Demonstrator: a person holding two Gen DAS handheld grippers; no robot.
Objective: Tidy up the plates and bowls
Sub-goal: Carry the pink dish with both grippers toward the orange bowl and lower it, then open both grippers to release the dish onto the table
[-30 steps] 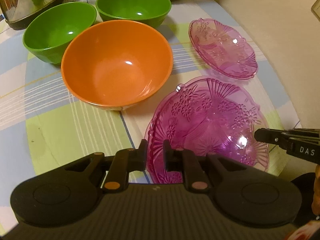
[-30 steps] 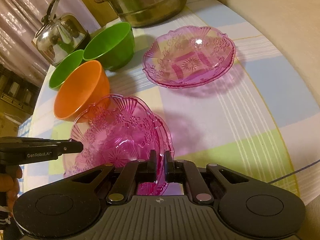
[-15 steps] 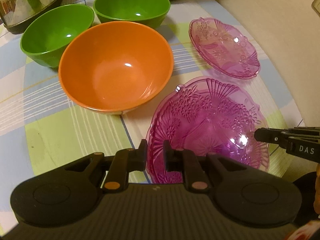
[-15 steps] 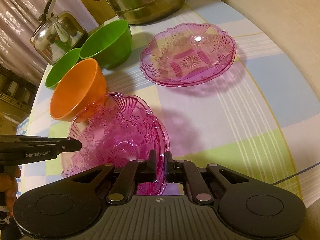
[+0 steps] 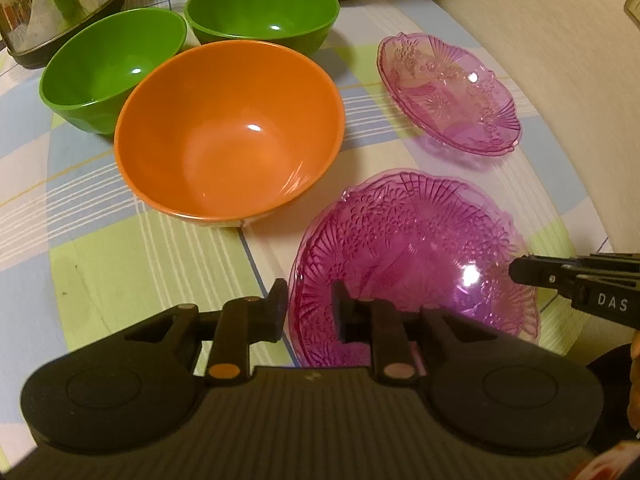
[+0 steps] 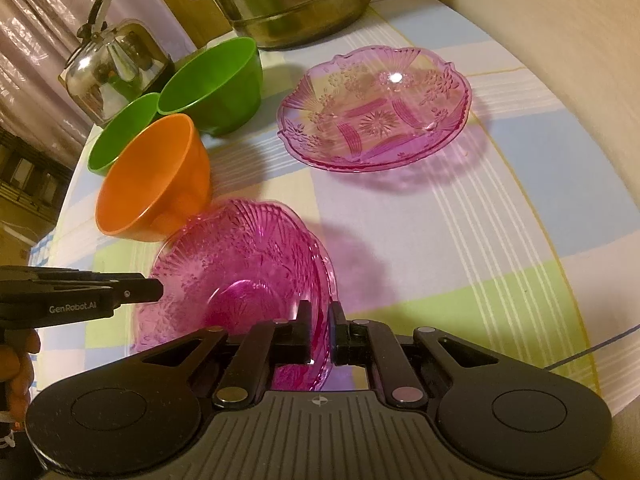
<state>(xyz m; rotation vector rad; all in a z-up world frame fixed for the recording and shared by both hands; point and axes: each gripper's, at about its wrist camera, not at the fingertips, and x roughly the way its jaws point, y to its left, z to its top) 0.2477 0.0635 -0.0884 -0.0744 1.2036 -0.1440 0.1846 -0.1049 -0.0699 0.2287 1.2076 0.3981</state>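
A stack of pink glass plates (image 5: 412, 248) lies on the near right of the table, also in the right wrist view (image 6: 240, 272). My left gripper (image 5: 310, 310) has its jaws around the stack's left rim, now spread a little. My right gripper (image 6: 320, 328) is shut on the stack's right rim; it shows in the left wrist view (image 5: 520, 272). A single pink plate (image 5: 448, 92) lies farther right, also in the right wrist view (image 6: 376, 112). An orange bowl (image 5: 232, 132) and two green bowls (image 5: 108, 72) (image 5: 260, 8) stand to the left.
A steel kettle (image 6: 112, 64) and a large steel pot (image 6: 288, 0) stand at the back of the checked tablecloth (image 6: 480, 240). The round table's edge curves along the right, next to a beige wall (image 5: 540, 20).
My left gripper's jaws have widened on the stack's rim. The stack has moved a little right, away from the orange bowl. My right gripper stays shut on it.
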